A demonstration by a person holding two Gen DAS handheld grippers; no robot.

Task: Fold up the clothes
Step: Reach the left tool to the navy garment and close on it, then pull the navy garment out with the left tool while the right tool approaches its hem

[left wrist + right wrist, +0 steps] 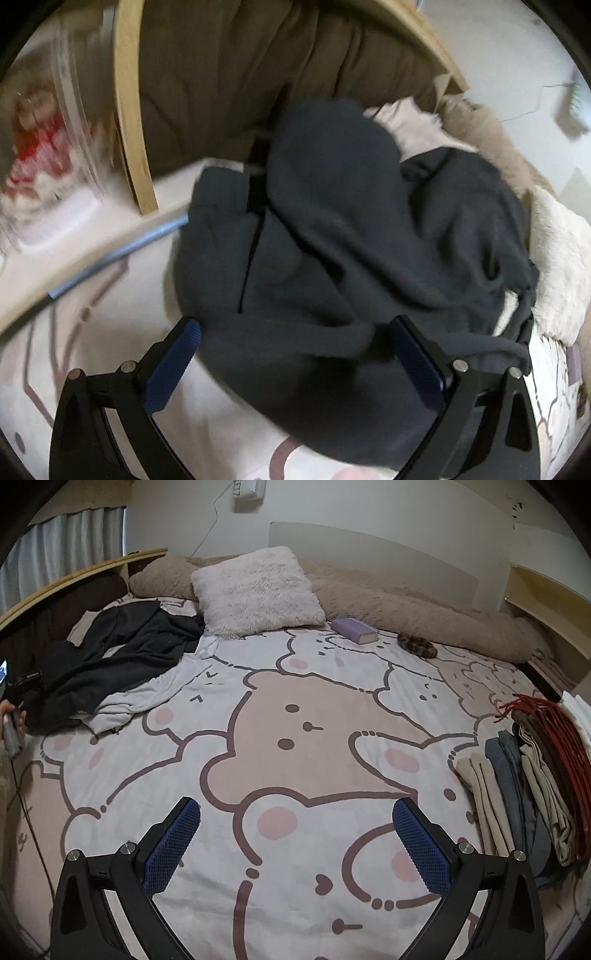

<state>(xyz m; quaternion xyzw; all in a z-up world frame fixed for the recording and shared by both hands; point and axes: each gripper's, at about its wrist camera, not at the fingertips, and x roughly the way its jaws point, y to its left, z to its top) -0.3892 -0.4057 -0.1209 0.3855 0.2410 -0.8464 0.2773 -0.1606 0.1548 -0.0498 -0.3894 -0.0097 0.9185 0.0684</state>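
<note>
A crumpled dark grey garment [343, 236] lies on the bed close in front of my left gripper [295, 332], which is open with its jaws wide, the cloth lying between and under them. In the right wrist view the same dark garment [110, 657] lies at the bed's far left on top of a pale grey garment [155, 694]. My right gripper [295, 812] is open and empty, hovering over the bear-print bedsheet [295, 716]. A stack of folded clothes [532, 786] sits at the bed's right edge.
A fluffy white pillow [255, 590] and a long beige bolster [406, 605] lie at the head of the bed. A purple book [354, 629] and a brown scrunchie [417, 644] lie near them. A wooden bed frame [129, 110] stands to the left.
</note>
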